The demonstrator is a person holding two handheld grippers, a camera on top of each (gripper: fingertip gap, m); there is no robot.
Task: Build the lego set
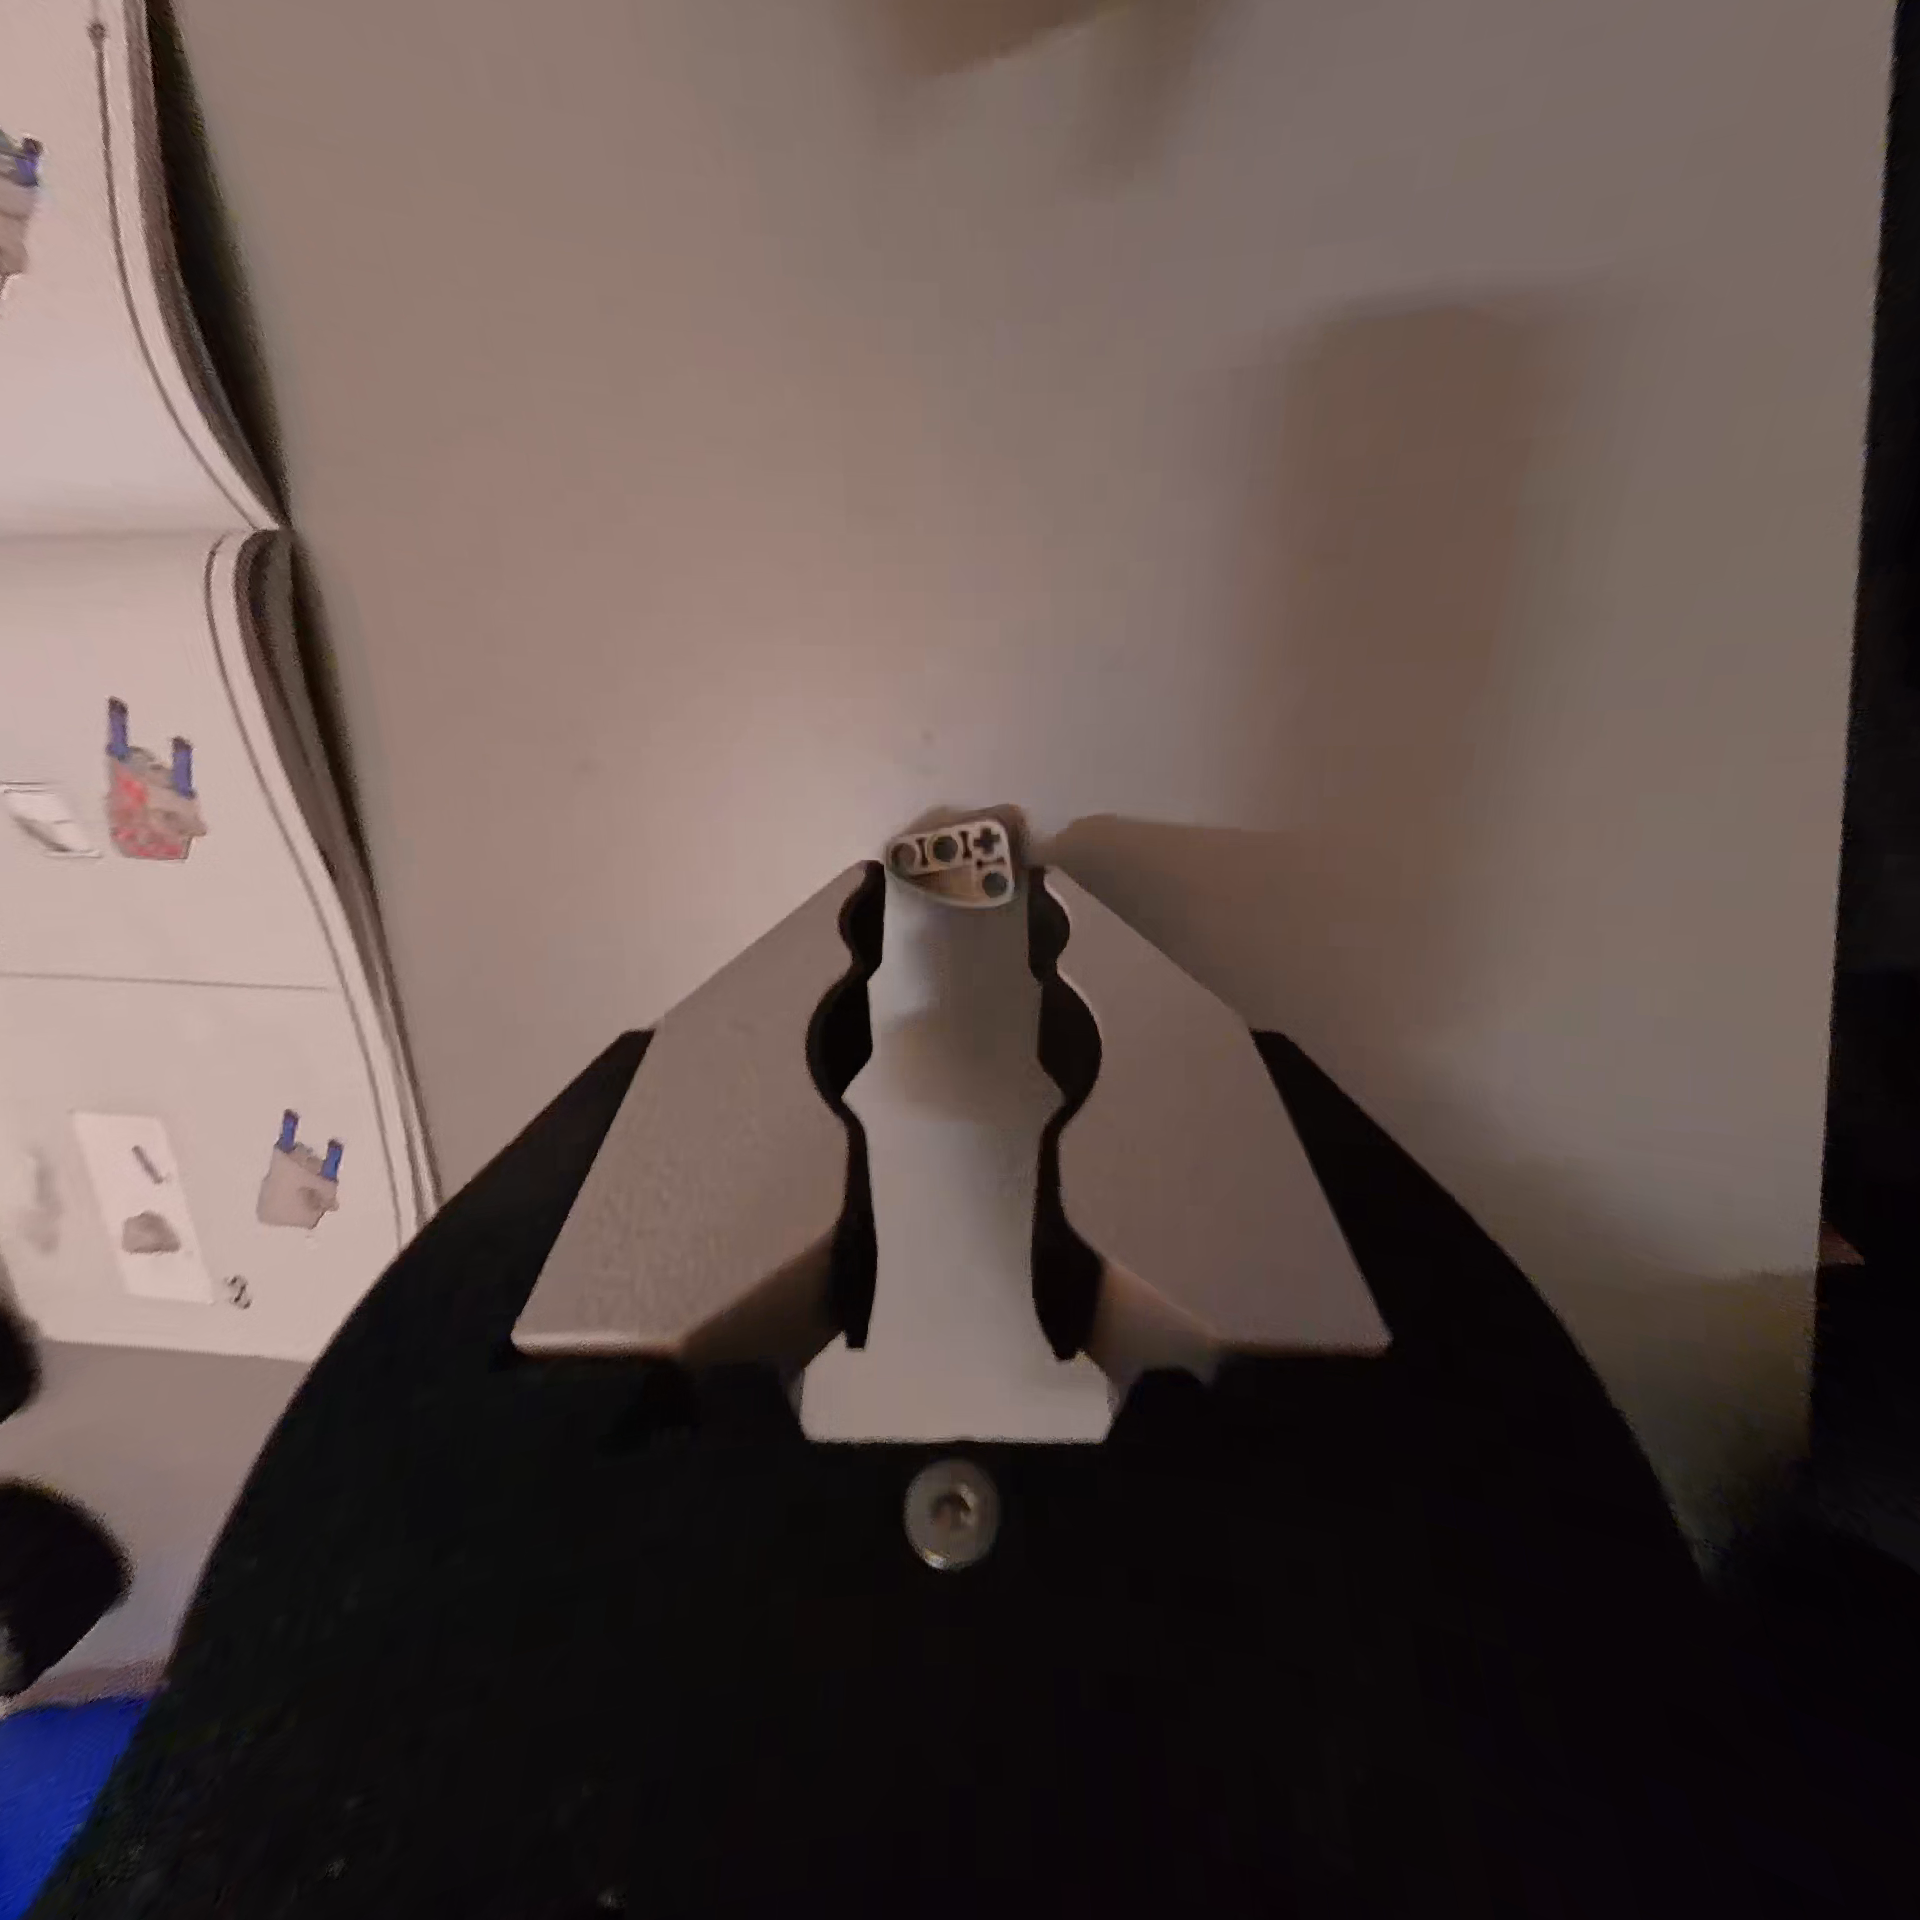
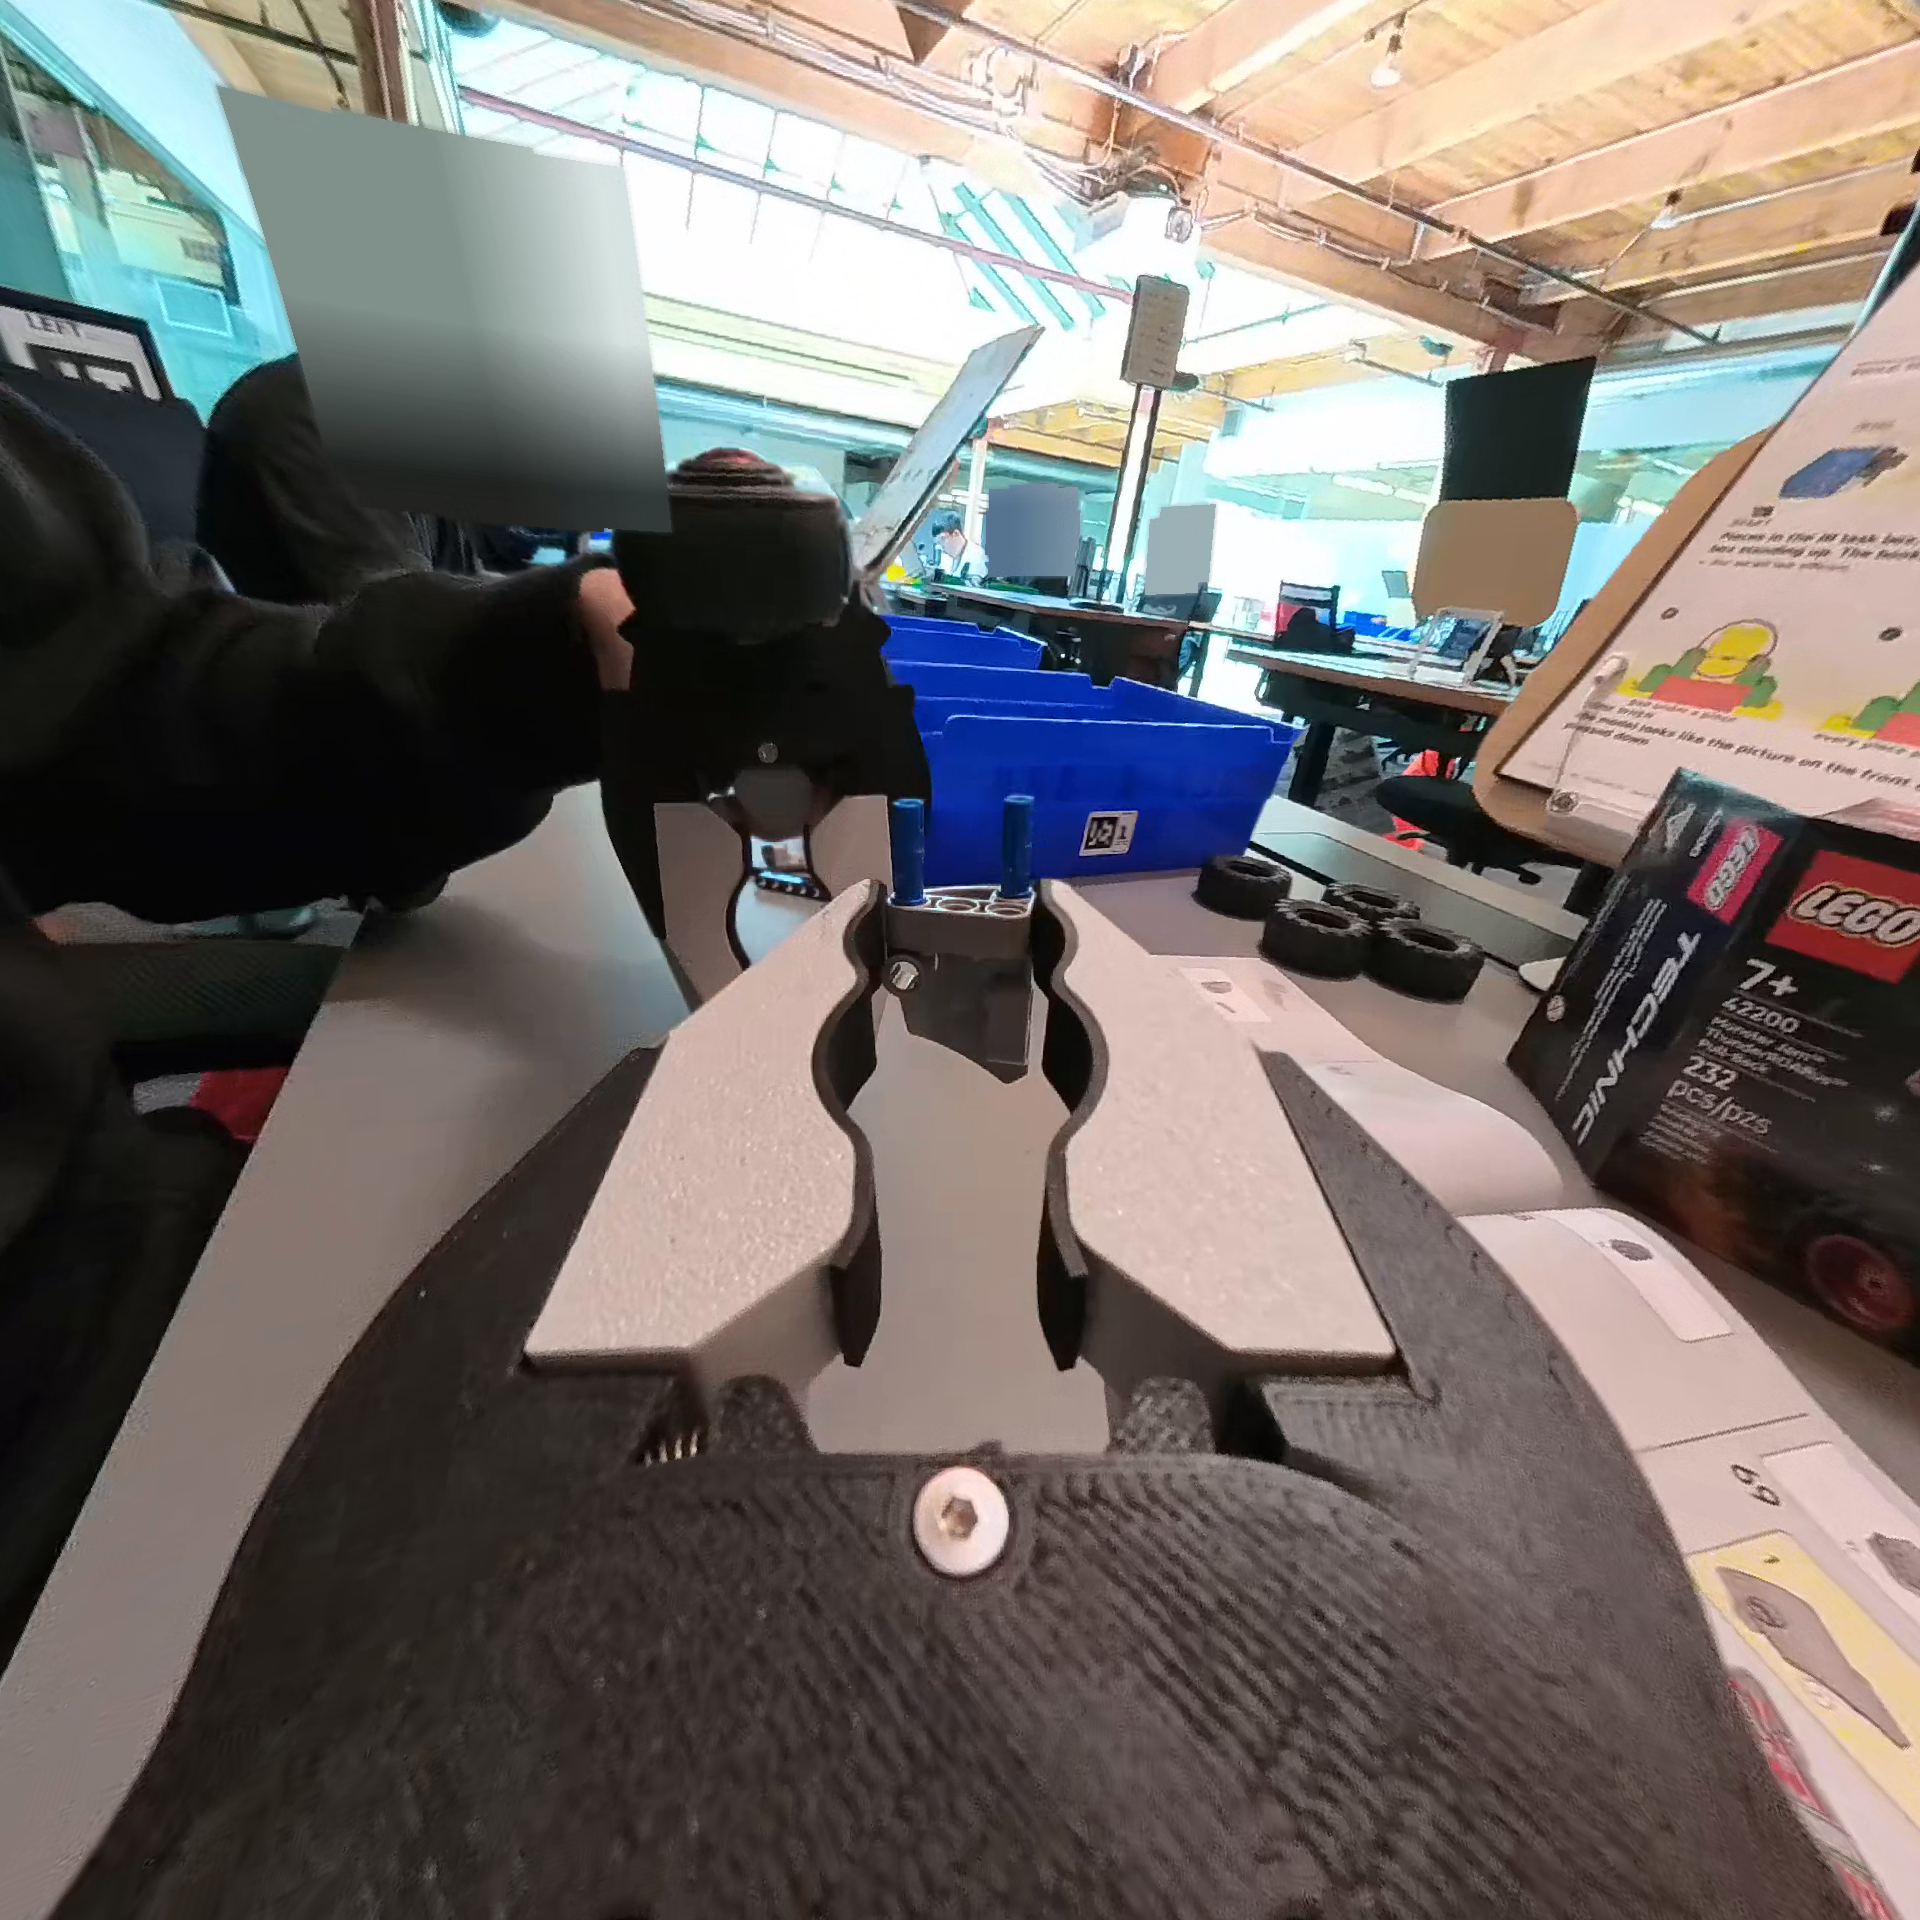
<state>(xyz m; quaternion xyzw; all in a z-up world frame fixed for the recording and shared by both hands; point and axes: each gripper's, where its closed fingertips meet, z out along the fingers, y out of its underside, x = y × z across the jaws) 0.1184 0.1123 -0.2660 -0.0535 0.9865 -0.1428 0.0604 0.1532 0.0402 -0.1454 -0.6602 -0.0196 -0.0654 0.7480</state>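
Note:
My right gripper [image 2: 958, 940] is shut on a grey Technic assembly [image 2: 961, 987] with two blue pins [image 2: 906, 847] standing up from its top, held above the grey table [image 2: 468, 1039]. My left gripper [image 1: 956, 883] points down at the pale table [image 1: 831, 468] and is shut on a small grey Technic piece [image 1: 951, 857] with round and cross holes. In the right wrist view the left gripper [image 2: 774, 935] hangs just left of the assembly, held by a person's black-sleeved arm [image 2: 312, 727]; its tips are hidden.
An open instruction booklet [image 1: 125, 831] lies left of my left gripper and shows at the right [image 2: 1403, 1143]. Several black tyres [image 2: 1340, 930], a Lego box [image 2: 1745, 1039], blue bins [image 2: 1091, 790] and a tilted board [image 2: 1714, 623] stand on the table. Tip to tip, the grippers are about 15 cm apart.

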